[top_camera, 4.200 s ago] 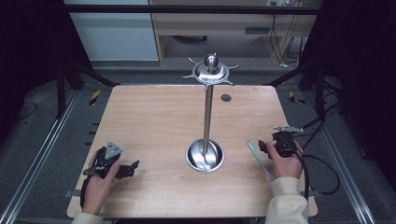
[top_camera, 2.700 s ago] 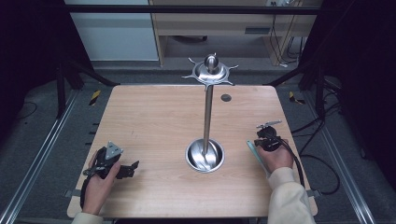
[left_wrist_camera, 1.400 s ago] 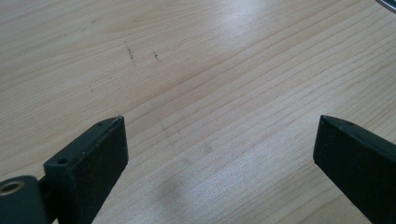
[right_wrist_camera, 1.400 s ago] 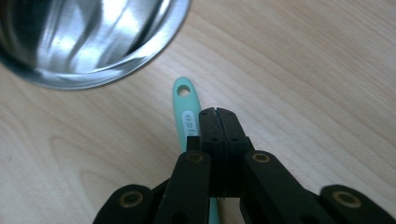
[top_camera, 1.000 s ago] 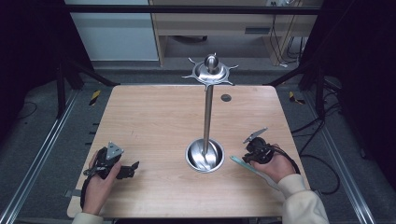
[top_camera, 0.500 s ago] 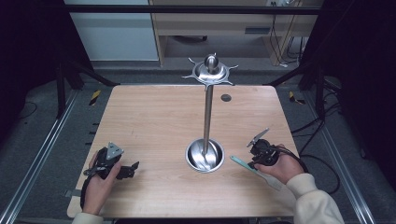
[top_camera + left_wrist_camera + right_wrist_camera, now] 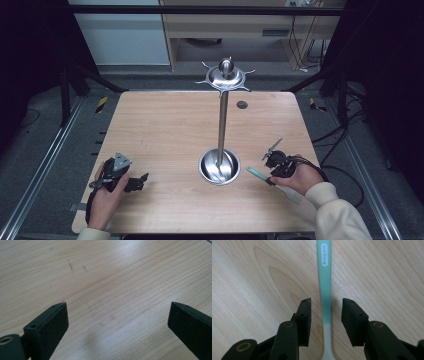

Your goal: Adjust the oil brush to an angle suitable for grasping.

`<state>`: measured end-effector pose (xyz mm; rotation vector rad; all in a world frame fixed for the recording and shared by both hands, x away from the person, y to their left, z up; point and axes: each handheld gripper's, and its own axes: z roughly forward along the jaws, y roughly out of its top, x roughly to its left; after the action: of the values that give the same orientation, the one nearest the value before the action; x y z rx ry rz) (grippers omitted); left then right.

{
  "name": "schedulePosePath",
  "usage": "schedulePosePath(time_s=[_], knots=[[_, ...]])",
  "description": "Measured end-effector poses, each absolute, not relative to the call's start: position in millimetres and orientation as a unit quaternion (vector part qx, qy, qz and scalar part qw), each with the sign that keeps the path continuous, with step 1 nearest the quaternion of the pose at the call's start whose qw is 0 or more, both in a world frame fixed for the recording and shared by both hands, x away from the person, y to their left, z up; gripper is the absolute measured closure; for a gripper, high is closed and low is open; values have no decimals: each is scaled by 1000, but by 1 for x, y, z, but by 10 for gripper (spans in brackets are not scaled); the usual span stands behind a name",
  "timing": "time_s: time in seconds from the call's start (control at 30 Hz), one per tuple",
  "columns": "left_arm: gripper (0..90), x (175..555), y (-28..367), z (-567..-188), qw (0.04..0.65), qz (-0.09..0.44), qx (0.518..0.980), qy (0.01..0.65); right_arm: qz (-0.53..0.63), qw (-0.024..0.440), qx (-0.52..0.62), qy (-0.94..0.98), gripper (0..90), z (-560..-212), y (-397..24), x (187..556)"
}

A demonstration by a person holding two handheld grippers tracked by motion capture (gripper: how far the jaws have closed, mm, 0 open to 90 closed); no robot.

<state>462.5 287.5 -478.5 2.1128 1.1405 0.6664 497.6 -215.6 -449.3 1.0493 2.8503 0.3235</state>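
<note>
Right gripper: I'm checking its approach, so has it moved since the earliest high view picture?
Yes. The right gripper has shifted leftward and nearer the metal stand's base, its jaws now straddling the green toothbrush handle.

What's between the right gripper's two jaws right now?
The toothbrush handle lies on the table between the right gripper jaws, with gaps either side, in the right gripper view.

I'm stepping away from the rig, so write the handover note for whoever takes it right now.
Right gripper: jaws open, straddling the handle of the green and white toothbrush, not closed on it. The toothbrush lies flat on the table, just right of the metal stand.
Left gripper: jaws wide open over bare wood at the near left, holding nothing.
Done: right gripper lined up along the handle.
Left: close on the handle and lift; where it goes next cannot be told from here.
</note>
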Motion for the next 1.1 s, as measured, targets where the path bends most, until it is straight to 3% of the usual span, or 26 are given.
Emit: schedulePosePath(time_s=[1.1], knots=[[30,463,287,-479,319,252,805,432,42,19,331,942,768,-466,-220,502]])
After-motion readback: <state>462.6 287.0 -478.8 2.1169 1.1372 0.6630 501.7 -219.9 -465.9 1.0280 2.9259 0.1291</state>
